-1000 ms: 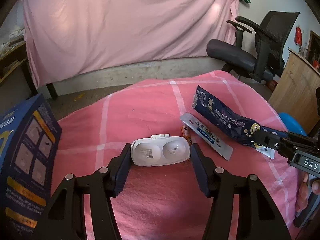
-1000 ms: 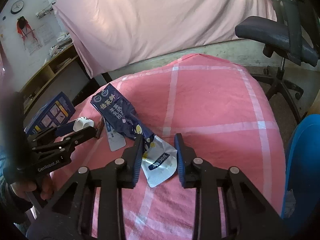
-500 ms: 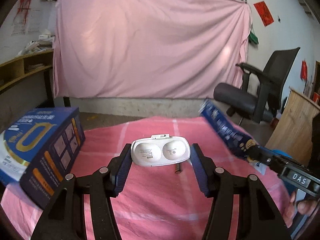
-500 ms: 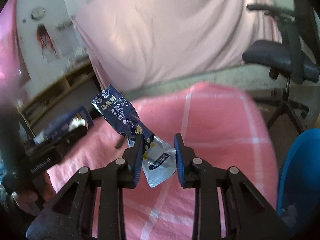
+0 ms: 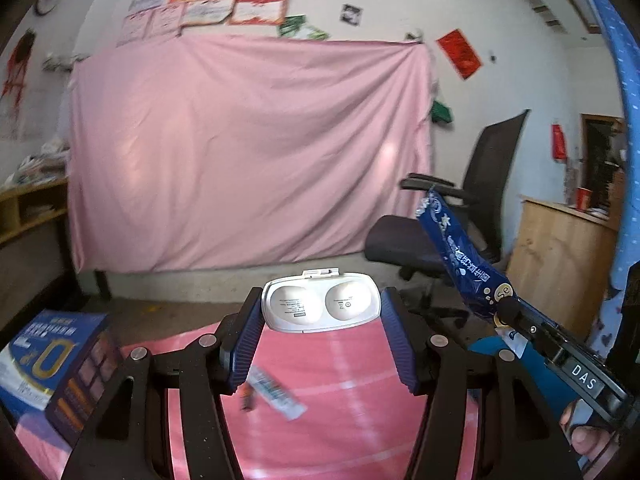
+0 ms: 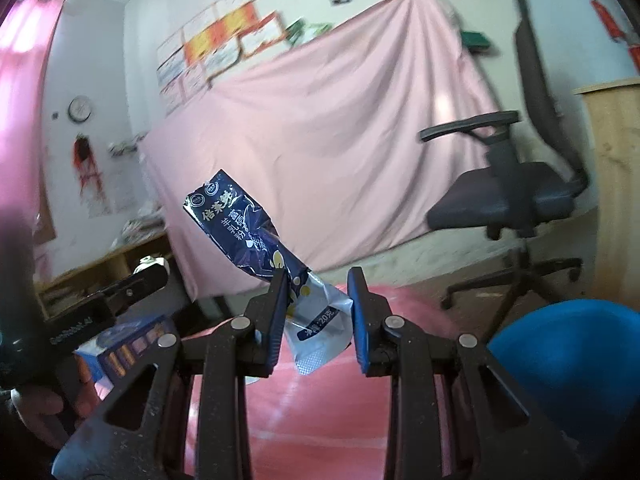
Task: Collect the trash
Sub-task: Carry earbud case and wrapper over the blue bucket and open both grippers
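Raised above the pink-checked counter, my left gripper clamps a white plastic twin-dome case between its fingers, level and facing the far pink sheet. To its right, my right gripper holds a crumpled dark blue foil packet pinched by its silver lower end, the packet tilting up and left, clear of the cloth. A silver sachet lies on the counter under the left fingers. A blue carton sits at the near left; a blue bin stands at the near right.
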Tool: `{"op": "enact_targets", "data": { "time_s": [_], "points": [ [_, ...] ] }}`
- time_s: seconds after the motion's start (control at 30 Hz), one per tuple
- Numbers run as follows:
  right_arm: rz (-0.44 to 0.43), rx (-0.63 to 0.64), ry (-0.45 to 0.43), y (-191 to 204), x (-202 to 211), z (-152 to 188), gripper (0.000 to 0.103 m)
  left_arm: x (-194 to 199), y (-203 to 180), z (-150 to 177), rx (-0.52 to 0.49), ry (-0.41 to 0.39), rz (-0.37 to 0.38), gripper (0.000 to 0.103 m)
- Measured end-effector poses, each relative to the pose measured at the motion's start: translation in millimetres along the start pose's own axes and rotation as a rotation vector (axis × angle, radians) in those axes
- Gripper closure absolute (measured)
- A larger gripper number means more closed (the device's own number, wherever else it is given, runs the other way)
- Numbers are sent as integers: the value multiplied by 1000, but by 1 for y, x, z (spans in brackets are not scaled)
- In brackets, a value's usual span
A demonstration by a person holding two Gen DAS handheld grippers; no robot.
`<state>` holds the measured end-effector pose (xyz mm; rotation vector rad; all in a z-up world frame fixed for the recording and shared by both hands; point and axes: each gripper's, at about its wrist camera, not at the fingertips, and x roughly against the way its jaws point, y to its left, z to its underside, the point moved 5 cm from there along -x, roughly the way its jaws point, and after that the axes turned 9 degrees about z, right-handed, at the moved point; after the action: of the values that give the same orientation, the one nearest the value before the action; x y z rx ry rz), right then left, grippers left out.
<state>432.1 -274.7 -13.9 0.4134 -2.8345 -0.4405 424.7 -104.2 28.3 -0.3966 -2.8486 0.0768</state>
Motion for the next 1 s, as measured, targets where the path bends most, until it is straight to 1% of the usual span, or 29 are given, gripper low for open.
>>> {"op": "enact_targets", "data": {
  "time_s": [0.07, 0.13, 0.23, 0.33, 0.4, 0.47, 0.57, 0.7, 0.83, 1.0],
  "points": [
    [51, -6, -27, -18, 12, -5, 48, -5, -20, -3, -14, 1, 40, 51],
    [126, 0, -54, -39, 24, -10, 48, -12, -37, -4, -27, 9, 76, 51],
    [219, -22, -60, -68, 38, -14, 48, -23, -65, -3, -48, 26, 132, 51],
    [294, -59, -25, -99, 40, -14, 48, -36, -92, -2, -56, 52, 191, 51],
    [335, -112, -5, -123, 41, -14, 48, -48, -112, 3, -39, 89, 242, 51],
    [381, -146, 20, -141, 42, -13, 48, -60, -129, 6, -38, 115, 268, 51],
    [426, -165, 60, -157, 39, -9, 48, -76, -154, 13, -42, 156, 304, 51],
    [474, -165, 118, -174, 38, 0, 48, -98, -176, 26, -52, 218, 334, 51],
    [493, -198, 164, -193, 38, 9, 48, -117, -185, 41, -49, 280, 351, 51],
    [506, -223, 214, -208, 36, 16, 48, -134, -196, 61, -37, 361, 374, 51]
  ]
}}
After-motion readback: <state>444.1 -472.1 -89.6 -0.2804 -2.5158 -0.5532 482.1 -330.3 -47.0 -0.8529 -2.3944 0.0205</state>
